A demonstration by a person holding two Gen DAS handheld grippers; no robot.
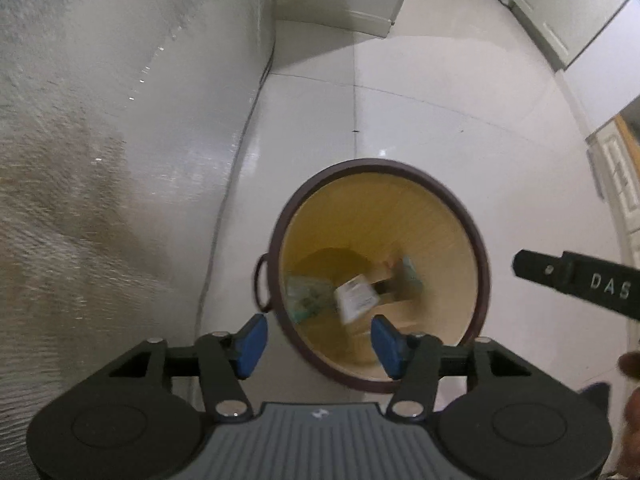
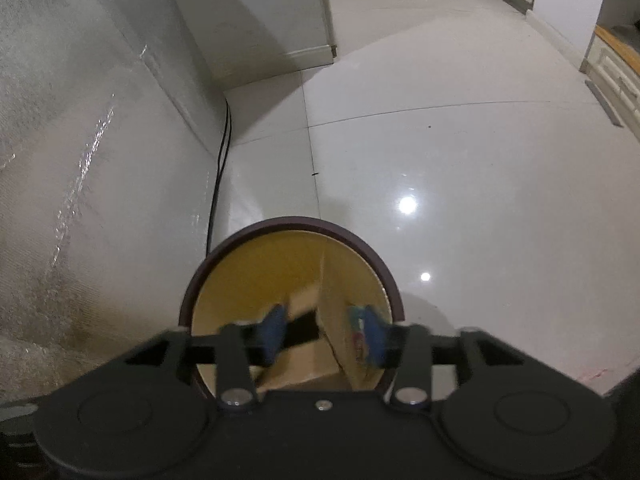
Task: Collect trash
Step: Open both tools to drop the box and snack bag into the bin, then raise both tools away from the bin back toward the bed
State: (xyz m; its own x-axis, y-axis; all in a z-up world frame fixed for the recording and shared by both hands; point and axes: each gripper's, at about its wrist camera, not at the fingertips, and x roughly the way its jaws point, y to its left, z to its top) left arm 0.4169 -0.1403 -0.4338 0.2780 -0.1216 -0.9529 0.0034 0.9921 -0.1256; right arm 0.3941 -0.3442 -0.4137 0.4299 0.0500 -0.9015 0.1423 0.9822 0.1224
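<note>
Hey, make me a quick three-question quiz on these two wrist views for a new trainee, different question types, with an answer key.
1. True or false: the bin standing on the tiled floor has a lid on it.
2. Multiple choice: the left gripper is A) shut on a wrapper, B) open with nothing between its pads, C) out of view.
3. Short answer: what lies against the right gripper's right-hand pad?

Key
1. False: the bin is open, with a white packet and other trash inside.
2. B.
3. A colourful wrapper; whether it is still gripped cannot be told.
</note>
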